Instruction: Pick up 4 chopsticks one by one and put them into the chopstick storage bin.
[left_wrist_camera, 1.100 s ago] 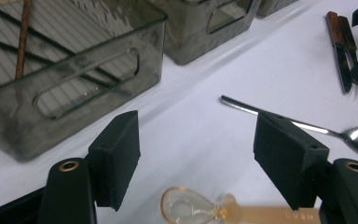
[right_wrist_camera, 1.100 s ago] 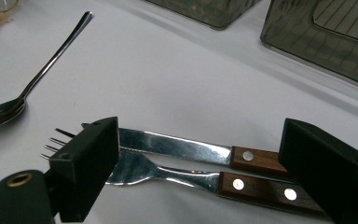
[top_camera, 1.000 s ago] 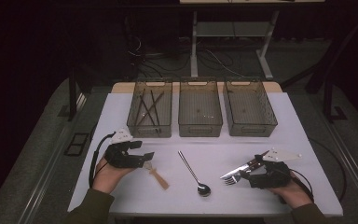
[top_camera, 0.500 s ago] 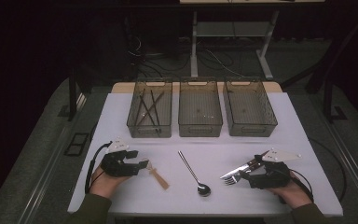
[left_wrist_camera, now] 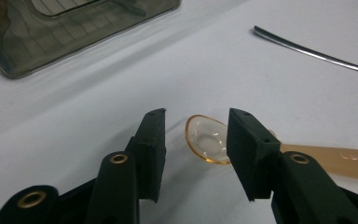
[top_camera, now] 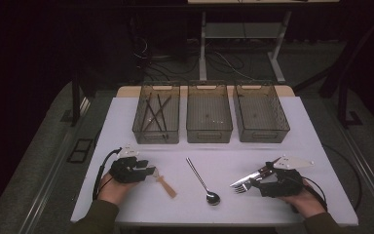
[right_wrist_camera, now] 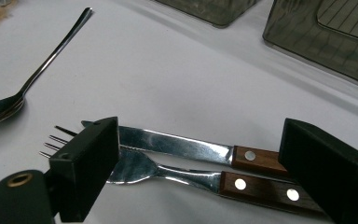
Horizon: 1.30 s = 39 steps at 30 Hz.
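Since the earlier frame we have lowered our left gripper (top_camera: 148, 171) onto the white table (top_camera: 272, 204), and its jaws have just been closing; they stand either side of the amber plastic spoon (left_wrist_camera: 209, 140), whose bowl lies between them with a gap to the pad on one side, so nothing is grasped. From above, that spoon (top_camera: 164, 184) lies at the table's near left, its handle pointing toward the near edge. Our right gripper (top_camera: 251, 181) rests at the near right, jaws wide apart over a wooden-handled knife (right_wrist_camera: 182, 145) and fork (right_wrist_camera: 168, 173) lying side by side, not clamping them. Between our hands lies a metal spoon (top_camera: 202, 183). Three grey bins (top_camera: 209, 113) stand along the far side; the left one holds dark sticks.
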Motion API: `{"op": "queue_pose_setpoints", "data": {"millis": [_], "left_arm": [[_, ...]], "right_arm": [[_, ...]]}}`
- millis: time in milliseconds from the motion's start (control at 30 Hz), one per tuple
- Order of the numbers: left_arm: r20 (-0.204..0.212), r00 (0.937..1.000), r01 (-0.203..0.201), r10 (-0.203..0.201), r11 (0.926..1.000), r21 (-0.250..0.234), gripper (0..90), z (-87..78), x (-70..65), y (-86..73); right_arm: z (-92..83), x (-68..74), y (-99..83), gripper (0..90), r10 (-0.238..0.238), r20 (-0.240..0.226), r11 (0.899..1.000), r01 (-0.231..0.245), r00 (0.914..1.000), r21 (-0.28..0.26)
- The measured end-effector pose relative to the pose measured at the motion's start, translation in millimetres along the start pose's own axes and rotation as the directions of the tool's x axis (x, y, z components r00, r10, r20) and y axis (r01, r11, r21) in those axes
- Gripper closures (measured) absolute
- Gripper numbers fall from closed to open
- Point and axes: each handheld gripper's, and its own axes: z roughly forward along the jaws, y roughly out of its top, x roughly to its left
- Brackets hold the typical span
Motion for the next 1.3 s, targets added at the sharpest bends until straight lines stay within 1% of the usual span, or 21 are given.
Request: {"op": "queue_pose_setpoints", "data": {"millis": [133, 267, 400, 433, 600, 667, 733, 800, 833, 967, 1033, 1067, 1167, 1267, 1300], "left_arm": [[-0.002, 0.9999, 0.012, -0.012, 0.9999, 0.011, 58.7, 3.8, 2.2, 0.0], [0.006, 0.9998, 0.02, -0.02, 0.9996, 0.018, 60.3, 6.0, 2.6, 0.3], [0.02, 0.9996, 0.019, -0.019, 0.9995, 0.025, 62.9, 8.3, 2.2, 0.5], [0.023, 0.9996, 0.014, -0.014, 0.9993, 0.035, 63.7, 9.1, 2.2, 0.6], [0.029, 0.9994, 0.015, -0.016, 0.9993, 0.034, 67.1, 9.8, 2.0, 0.3], [0.032, 0.9994, 0.01, -0.011, 0.9994, 0.033, 68.3, 10.2, 1.1, 0.1], [0.038, 0.9993, -0.003, 0.002, 0.9994, 0.036, 69.5, 10.5, 0.3, 0.3], [0.039, 0.9992, -0.001, 0.0, 0.9994, 0.036, 70.3, 10.7, 0.2, 0.3], [0.042, 0.9991, 0.01, -0.011, 0.9994, 0.033, 70.5, 10.7, 0.6, 0.1], [0.054, 0.9981, 0.027, -0.029, 0.9991, 0.033, 72.5, 10.2, 3.0, -0.2], [0.061, 0.9968, 0.05, -0.051, 0.9984, 0.027, 73.6, 10.4, 3.4, -0.4], [0.065, 0.9965, 0.051, -0.053, 0.9982, 0.031, 74.3, 10.0, 4.4, -0.4], [0.086, 0.9927, 0.083, -0.084, 0.9963, 0.022, 77.0, 9.3, 8.0, -1.2], [0.098, 0.9904, 0.097, -0.098, 0.9952, 0.014, 78.7, 9.2, 10.2, -1.8], [0.101, 0.9903, 0.095, -0.096, 0.9954, 0.016, 79.2, 8.8, 10.8, -1.6]], "right_arm": [[0.2, 0.0, 0.0, 12.2, -0.002, -0.001, 1.0, 0.002, 1.0, 0.002], [0.0, 0.2, 0.0, 12.2, -0.001, 0.001, 1.0, 0.001, 1.0, 0.001], [0.2, 0.3, 0.0, 12.2, -0.004, 0.0, 1.0, 0.004, 1.0, 0.002], [0.2, 0.3, 0.0, 12.3, -0.004, 0.0, 1.0, 0.004, 1.0, 0.002], [0.2, 0.2, -0.1, 12.3, -0.006, 0.0, 1.0, 0.006, 1.0, 0.003], [0.4, 0.4, -0.1, 12.3, -0.005, 0.002, 1.0, 0.005, 1.0, 0.005], [0.6, 0.6, -0.1, 12.3, -0.005, 0.003, 1.0, 0.004, 1.0, 0.006], [0.7, 0.8, -0.1, 12.3, -0.006, 0.005, 1.0, 0.006, 1.0, 0.007], [0.8, 0.9, -0.1, 12.3, -0.006, 0.005, 1.0, 0.006, 1.0, 0.008], [0.8, 1.0, -0.2, 12.2, -0.007, 0.004, 1.0, 0.007, 1.0, 0.009], [0.8, 0.8, -0.2, 12.2, -0.007, 0.005, 1.0, 0.007, 1.0, 0.009], [0.8, 0.8, -0.2, 12.3, -0.007, 0.004, 1.0, 0.007, 1.0, 0.009], [0.8, 0.3, -0.1, 12.2, -0.007, 0.004, 1.0, 0.007, 1.0, 0.008], [0.9, 0.0, 0.3, 12.3, -0.003, 0.006, 1.0, 0.003, 1.0, 0.006], [1.0, -0.1, 0.4, 12.3, 0.001, 0.006, 1.0, -0.001, 1.0, 0.005]]}}
